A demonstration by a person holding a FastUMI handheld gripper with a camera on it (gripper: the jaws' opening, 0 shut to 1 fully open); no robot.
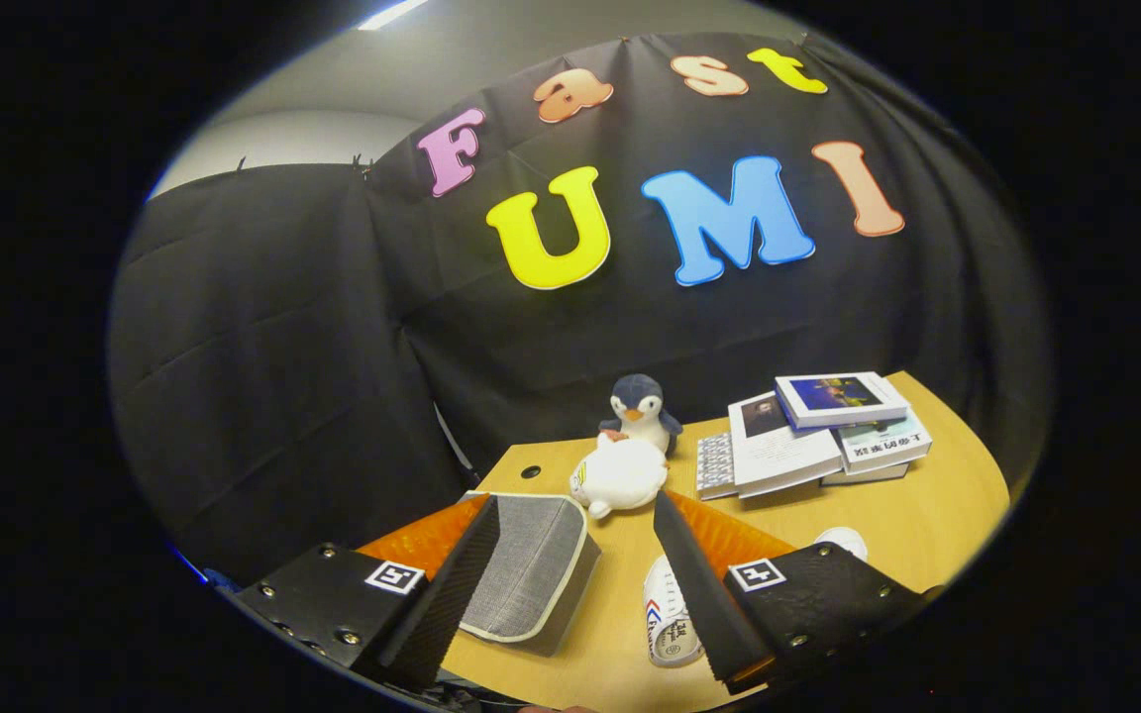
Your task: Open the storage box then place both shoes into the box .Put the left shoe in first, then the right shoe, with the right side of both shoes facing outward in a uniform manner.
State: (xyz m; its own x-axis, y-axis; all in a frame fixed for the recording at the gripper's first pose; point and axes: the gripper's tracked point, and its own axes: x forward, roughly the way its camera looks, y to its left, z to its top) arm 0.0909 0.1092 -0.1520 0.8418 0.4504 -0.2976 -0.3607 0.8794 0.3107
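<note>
The gripper (575, 584) sits at the bottom centre of the frame with its 2 fingers spread wide apart and nothing held between them; bare wooden table (620, 634) shows in the gap. Just beside the left finger, in the lower middle, lies the grey fabric storage box (529, 569) with a pale trim, its lid closed, resting flat on the table. Next to the right finger a white shoe (667, 619) lies on the table, partly hidden by that finger; a second white shoe (843, 541) peeks out above the right finger's mount, lower right. Beyond the fingers, at the middle of the frame, a white plush toy (622, 475) lies touching a blue penguin plush (641, 408) that stands upright behind it. To the right of centre, a stack of books (813, 428) rests near the table's far edge.
</note>
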